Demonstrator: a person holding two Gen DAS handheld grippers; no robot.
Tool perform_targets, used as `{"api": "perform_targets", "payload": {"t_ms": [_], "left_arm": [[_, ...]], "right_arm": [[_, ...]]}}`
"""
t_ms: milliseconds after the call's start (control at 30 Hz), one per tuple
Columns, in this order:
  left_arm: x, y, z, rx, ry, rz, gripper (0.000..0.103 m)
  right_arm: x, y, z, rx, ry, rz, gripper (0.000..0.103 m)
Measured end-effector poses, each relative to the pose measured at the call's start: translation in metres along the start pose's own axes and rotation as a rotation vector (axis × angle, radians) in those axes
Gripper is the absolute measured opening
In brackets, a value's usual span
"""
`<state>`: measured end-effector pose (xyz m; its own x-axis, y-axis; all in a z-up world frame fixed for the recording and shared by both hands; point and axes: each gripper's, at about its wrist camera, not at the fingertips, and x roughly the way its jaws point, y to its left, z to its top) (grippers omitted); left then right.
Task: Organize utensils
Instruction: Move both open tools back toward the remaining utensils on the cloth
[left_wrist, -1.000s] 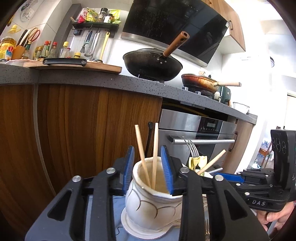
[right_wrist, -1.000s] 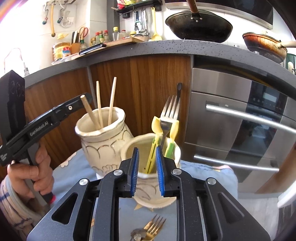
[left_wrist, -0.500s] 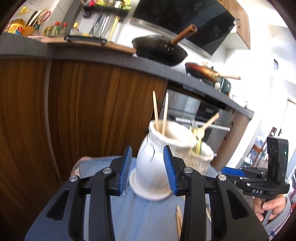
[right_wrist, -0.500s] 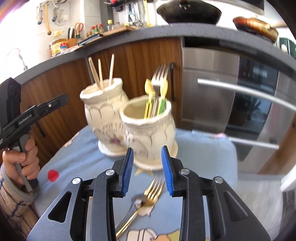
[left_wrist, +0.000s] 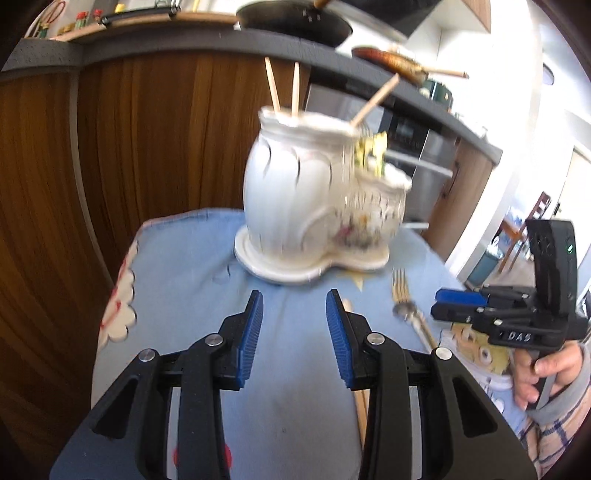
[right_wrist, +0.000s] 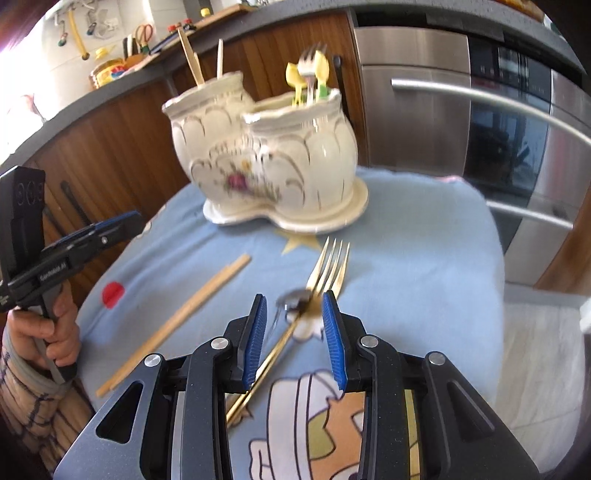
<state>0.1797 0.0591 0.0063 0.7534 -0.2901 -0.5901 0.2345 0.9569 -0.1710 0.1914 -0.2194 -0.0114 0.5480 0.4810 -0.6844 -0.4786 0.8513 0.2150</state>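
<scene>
Left tongs (left_wrist: 294, 325): you hold them low and level over the blue cloth (left_wrist: 184, 295), blue pads apart, nothing between them; they aim at the holder.
Left hand (right_wrist: 48, 332): in the right wrist view your fist wraps the grip from below, tool tilted up toward the holder, at the cloth's left edge.
Right tongs (right_wrist: 294, 325): pads apart and empty, poised just above the gold fork; the tool slopes down toward the worktop.
Right hand (left_wrist: 543, 373): in the left wrist view your fingers curl round the handle, tool pointing across the cloth toward the fork.
Holder (right_wrist: 266, 155): cream two-pot ceramic stand on its own base, upright at the far part of the cloth; blurred.
Taller pot: holds chopsticks (left_wrist: 284, 88) leaning against the rim.
Shorter pot: holds a fork and yellow-green utensils (right_wrist: 308, 77).
Gold fork (right_wrist: 325, 269): flat on the cloth, tines toward the holder, handle running back under the right tongs.
Spoon (right_wrist: 293, 299): lies touching the fork, bowl between the pads' line of sight; blurred.
Loose chopsticks (right_wrist: 177, 321): flat on the cloth, left of the fork, apart from it.
</scene>
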Motion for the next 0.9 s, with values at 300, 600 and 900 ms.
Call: {"api": "perform_targets", "payload": {"t_ms": [300,600,900], "left_arm": [[0.019,-0.016,-0.018,0.069,0.095,0.002,0.036],[0.034,-0.037,-0.025,0.169,0.179,0.012,0.036],[0.042,-0.045,-0.028,0.205,0.231,0.025,0.036]], "right_arm": [[0.012,0.003,-0.008,-0.013,0.059,-0.025,0.033],[0.017,0.009,-0.009,-0.058,0.084,-0.01,0.025],[0.011,0.011,-0.013,-0.112,0.086,-0.027,0.022]]}}
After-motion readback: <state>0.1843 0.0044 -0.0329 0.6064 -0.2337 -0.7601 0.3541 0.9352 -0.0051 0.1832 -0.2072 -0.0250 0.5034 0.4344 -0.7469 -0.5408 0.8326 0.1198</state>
